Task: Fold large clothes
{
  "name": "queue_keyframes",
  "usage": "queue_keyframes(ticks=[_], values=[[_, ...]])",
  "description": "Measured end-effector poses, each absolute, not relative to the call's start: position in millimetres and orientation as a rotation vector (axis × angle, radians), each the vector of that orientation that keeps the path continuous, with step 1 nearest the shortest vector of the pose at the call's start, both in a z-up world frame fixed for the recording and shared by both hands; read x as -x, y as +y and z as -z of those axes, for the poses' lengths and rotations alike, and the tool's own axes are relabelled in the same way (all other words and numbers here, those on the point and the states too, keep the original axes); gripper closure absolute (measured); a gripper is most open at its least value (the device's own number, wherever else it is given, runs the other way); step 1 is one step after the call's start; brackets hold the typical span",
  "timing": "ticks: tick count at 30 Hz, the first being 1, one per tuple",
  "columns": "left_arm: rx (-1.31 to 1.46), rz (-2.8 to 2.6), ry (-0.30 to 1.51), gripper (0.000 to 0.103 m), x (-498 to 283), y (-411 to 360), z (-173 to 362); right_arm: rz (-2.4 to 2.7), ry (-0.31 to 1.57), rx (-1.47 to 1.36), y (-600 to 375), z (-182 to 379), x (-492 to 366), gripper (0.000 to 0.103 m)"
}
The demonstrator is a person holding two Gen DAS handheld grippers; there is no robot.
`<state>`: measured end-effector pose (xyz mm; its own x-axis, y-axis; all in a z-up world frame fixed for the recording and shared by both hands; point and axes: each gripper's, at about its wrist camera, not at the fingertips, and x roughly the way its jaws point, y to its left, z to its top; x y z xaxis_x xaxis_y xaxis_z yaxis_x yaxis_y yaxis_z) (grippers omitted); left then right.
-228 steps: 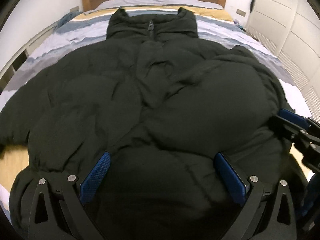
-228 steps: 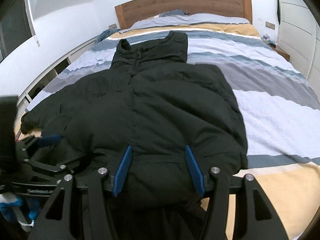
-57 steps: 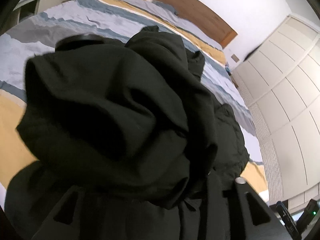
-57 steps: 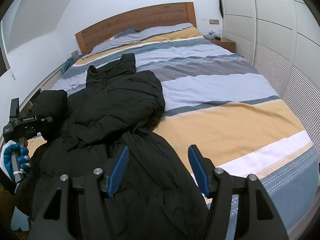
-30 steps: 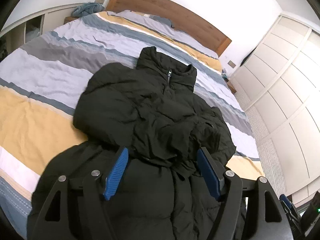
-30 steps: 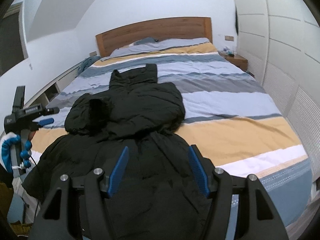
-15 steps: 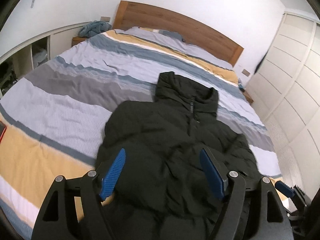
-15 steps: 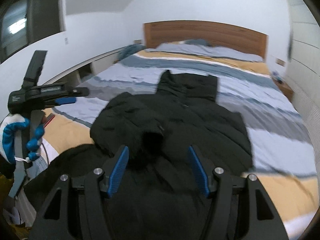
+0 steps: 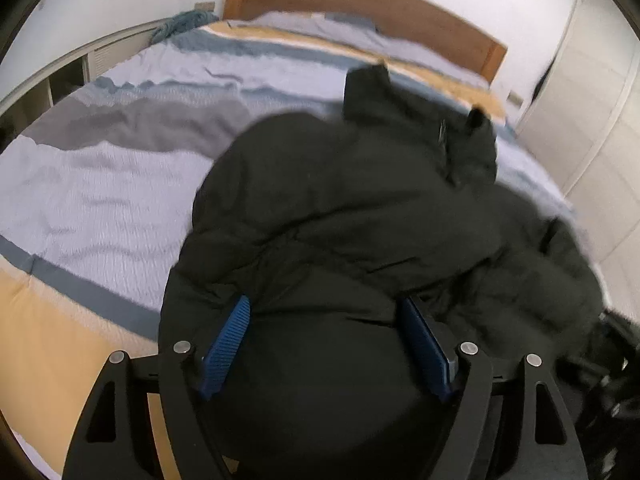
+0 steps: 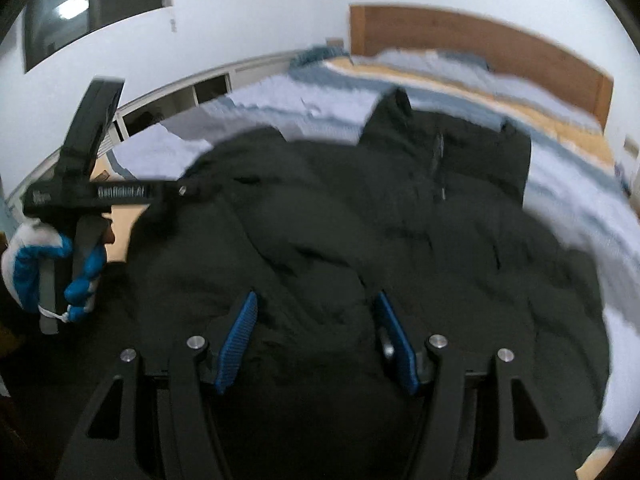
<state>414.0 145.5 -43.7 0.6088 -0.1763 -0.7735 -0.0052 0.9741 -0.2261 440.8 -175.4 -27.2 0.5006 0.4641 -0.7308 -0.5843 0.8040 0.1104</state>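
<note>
Left wrist view showed the left gripper (image 9: 326, 344) with its two blue-padded jaws standing wide apart over the lower body of the black puffer jacket (image 9: 360, 220), clamped on nothing; whether the pads touched the fabric could not be told; right wrist view showed the right gripper (image 10: 316, 344) likewise spread, its blue pads hovering above the dark padding near the hem, empty; beyond both tools the jacket lay on the bed, collar (image 9: 416, 116) toward the wooden headboard (image 9: 360, 4), zip running down its middle, one sleeve folded across the chest; the garment covered the near part of the striped duvet (image 9: 120, 152), whose grey, pale blue and yellow bands ran across the mattress; in the right wrist view a white-and-blue gloved hand (image 10: 44, 264) gripped the handle of the left tool at the jacket's left edge; white cupboards (image 9: 600, 128) stood to the right of the bed; both frames were blurred.
</note>
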Motion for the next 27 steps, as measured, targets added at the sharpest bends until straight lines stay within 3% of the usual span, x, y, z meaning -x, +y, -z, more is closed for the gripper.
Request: queue_keyframes(ticks=[7, 14, 20, 27], values=[[0.159, 0.08, 1.059, 0.025, -418.8, 140.6, 38.9, -0.623, 0.997, 0.168, -188.5, 32.3, -439.3, 0.043], [0.137, 0.087, 1.11, 0.025, -425.3, 130.4, -3.2, -0.546, 1.152, 0.207, -196.5, 10.9, -441.8, 0.043], [0.127, 0.108, 1.137, 0.025, -430.7, 104.7, -0.3, -0.524, 1.138, 0.205, -200.3, -10.6, -452.4, 0.043], [0.046, 0.034, 1.167, 0.025, -422.2, 85.3, 16.1, -0.525, 1.204, 0.292, -197.7, 15.0, -459.0, 0.043]])
